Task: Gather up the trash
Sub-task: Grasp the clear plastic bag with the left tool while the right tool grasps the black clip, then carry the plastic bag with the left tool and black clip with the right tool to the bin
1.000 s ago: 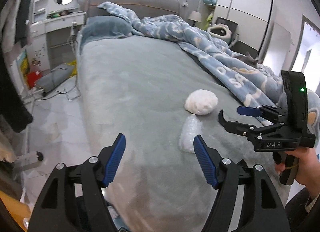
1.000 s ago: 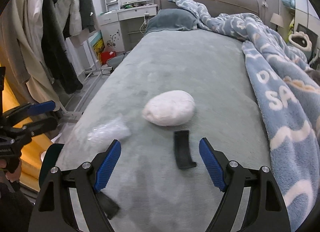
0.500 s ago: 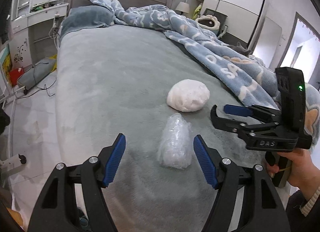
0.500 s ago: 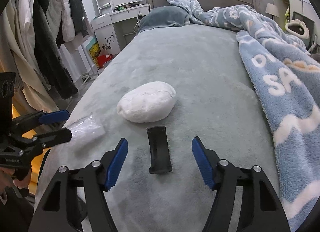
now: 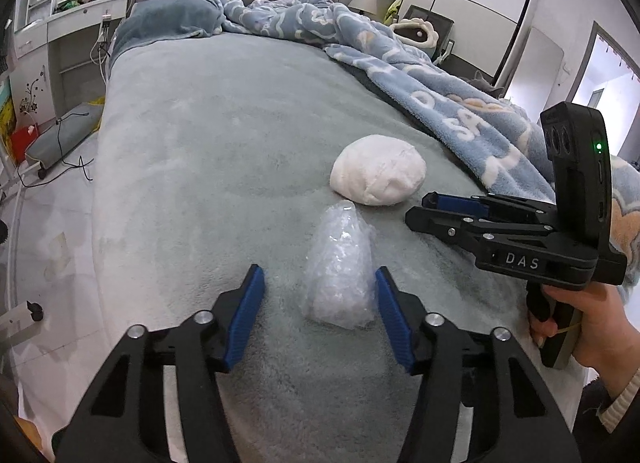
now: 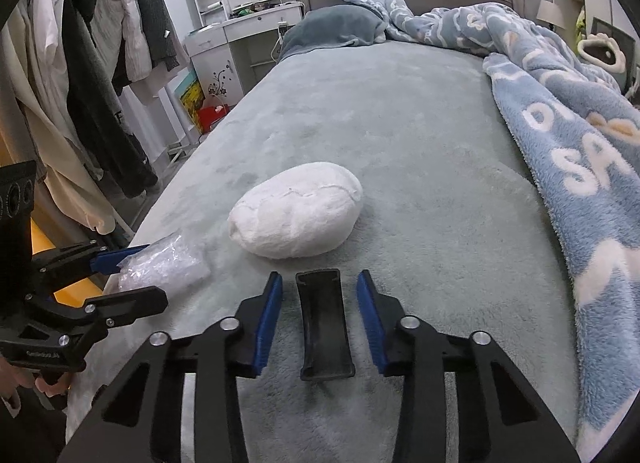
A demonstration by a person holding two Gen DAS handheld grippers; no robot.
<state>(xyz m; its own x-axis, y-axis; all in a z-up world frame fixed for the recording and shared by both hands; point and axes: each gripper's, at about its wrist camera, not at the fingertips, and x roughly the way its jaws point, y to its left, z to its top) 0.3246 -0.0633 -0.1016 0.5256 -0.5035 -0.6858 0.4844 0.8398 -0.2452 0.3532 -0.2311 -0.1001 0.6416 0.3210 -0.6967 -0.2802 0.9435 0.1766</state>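
Crumpled plastic bag (image 5: 340, 267): on the bed (image 5: 224, 135), between closing left gripper (image 5: 316, 313) jaws, not yet pinched. Black plastic piece (image 6: 324, 323): between closing right gripper (image 6: 320, 317) jaws, untouched. White plush lump (image 6: 296, 209): just beyond. Nothing collected yet; both pickups pending.

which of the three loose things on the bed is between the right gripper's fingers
The flat black curved piece. It lies between the closing right gripper pads, untouched. The clear plastic wrapper sits at the left gripper; the white fluffy lump lies beyond.
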